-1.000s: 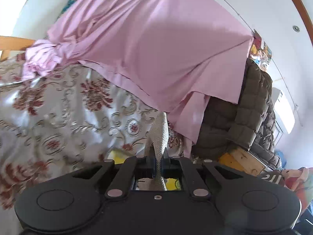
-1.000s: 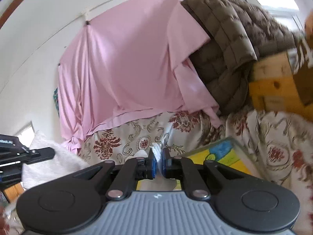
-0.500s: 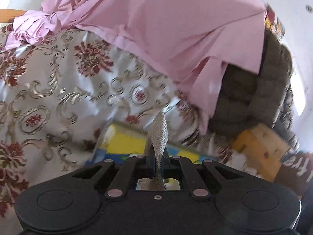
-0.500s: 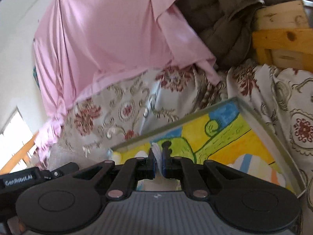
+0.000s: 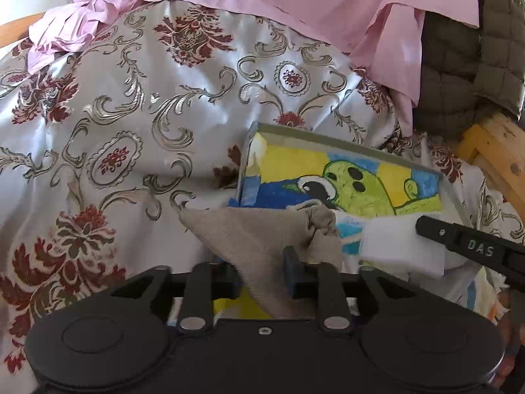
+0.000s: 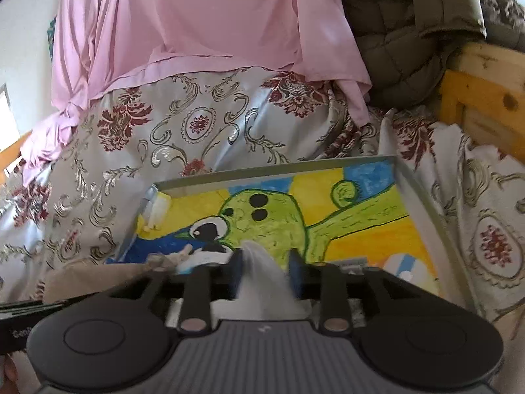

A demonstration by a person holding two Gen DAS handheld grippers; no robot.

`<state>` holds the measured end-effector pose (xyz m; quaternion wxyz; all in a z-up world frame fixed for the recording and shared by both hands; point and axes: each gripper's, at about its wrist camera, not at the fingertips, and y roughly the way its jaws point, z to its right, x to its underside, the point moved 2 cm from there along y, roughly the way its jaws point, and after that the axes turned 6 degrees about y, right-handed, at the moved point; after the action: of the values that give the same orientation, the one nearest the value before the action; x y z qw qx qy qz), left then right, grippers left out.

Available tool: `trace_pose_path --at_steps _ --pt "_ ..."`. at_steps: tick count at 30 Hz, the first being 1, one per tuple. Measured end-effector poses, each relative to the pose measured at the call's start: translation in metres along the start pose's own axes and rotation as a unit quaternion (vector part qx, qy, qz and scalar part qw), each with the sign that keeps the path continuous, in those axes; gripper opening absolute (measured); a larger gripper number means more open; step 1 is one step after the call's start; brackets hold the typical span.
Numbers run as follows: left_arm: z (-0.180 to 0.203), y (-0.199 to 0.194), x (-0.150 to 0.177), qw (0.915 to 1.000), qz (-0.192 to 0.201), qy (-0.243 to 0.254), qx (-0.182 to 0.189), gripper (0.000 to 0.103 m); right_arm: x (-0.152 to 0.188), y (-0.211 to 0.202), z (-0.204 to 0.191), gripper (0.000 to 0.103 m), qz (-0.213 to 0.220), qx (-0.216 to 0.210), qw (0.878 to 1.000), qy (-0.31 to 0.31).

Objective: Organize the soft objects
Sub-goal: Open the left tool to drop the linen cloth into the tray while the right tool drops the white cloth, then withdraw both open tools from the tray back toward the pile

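Beige cloth (image 5: 262, 246) between parted left fingers (image 5: 290, 274)

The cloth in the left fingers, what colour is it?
Beige-grey cloth, clearest in the left wrist view.

A crumpled beige cloth (image 5: 262, 243) and a white cloth (image 5: 400, 249) lie side by side over the painted tray (image 5: 328, 138)

Daylit white wall (image 6: 23, 49) behind floral bedspread (image 5: 147, 115) and wooden frame (image 6: 485, 98).
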<state>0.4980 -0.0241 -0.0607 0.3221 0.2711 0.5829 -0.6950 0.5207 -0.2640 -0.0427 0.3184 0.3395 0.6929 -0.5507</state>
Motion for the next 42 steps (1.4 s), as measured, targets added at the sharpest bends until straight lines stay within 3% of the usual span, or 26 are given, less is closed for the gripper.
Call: trace_pose_path --at_steps 2,4,7,13,23,34,42 --pt "0.000 -0.003 0.002 1.0000 -0.001 0.003 0.001 0.043 -0.001 -0.009 0.000 0.053 0.008 0.007 1.000 -0.006" --pt "0.002 -0.008 0.002 1.0000 0.001 0.007 -0.007 0.063 -0.001 -0.019 -0.001 0.059 0.017 0.008 1.000 -0.016" --pt "0.004 -0.019 0.006 0.9996 0.014 0.011 -0.020 0.079 -0.001 -0.035 -0.004 0.065 0.031 0.017 0.999 -0.038" --pt "0.008 -0.054 0.009 0.9984 0.051 0.008 -0.021 0.084 0.001 -0.087 -0.009 0.084 0.083 0.019 0.994 -0.071" --pt "0.008 -0.158 0.016 0.9875 0.157 -0.012 -0.006 0.102 0.005 -0.190 -0.020 0.100 0.144 0.028 0.986 -0.082" --pt "0.005 -0.253 0.059 0.9792 0.201 0.019 0.012 0.102 0.041 -0.278 -0.051 0.103 0.163 0.057 0.979 -0.108" --pt "-0.004 -0.291 0.086 0.9780 0.206 0.034 -0.003 0.102 0.073 -0.314 -0.068 0.103 0.170 0.087 0.975 -0.115"
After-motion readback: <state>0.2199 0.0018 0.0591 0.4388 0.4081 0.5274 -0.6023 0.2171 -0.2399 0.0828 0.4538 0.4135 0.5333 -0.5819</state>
